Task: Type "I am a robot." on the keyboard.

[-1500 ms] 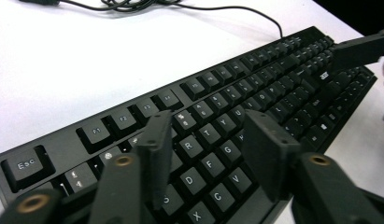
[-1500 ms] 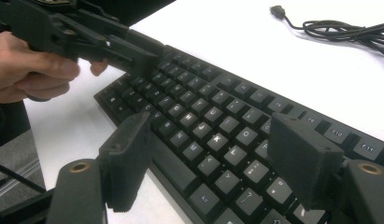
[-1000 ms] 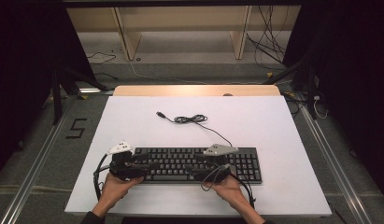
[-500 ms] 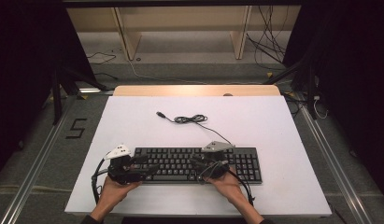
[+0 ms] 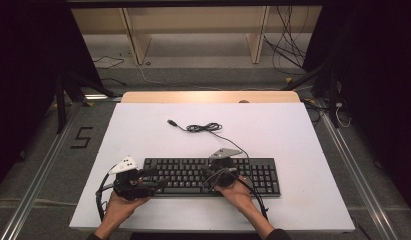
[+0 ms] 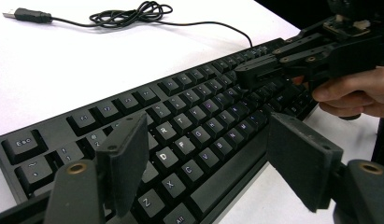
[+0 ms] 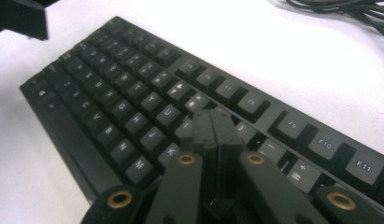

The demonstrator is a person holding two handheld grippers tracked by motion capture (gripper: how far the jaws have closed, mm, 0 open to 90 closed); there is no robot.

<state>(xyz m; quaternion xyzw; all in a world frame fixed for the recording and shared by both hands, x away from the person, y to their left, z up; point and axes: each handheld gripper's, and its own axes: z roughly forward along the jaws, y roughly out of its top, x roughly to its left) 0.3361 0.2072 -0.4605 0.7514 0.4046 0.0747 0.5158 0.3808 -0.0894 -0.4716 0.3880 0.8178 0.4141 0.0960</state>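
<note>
Your right gripper (image 5: 216, 176) has just closed its jaws, nothing between them, and slid leftward over the keyboard (image 5: 190, 170).

Its pressed-together tips hang just above the middle letter keys; the keyboard lies lengthwise across the table (image 5: 143, 130) near you. Your left gripper (image 5: 152, 179) stands wide at the keyboard's left end, so the right is nearer the centre keys.

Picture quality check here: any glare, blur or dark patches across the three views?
High view: table evenly lit, surroundings nearly black. Left gripper view: keyboard sharp, cable on a washed-out white top. Right gripper view: shut right tongs soft up close, far keys blurred, tabletop glaring.
</note>
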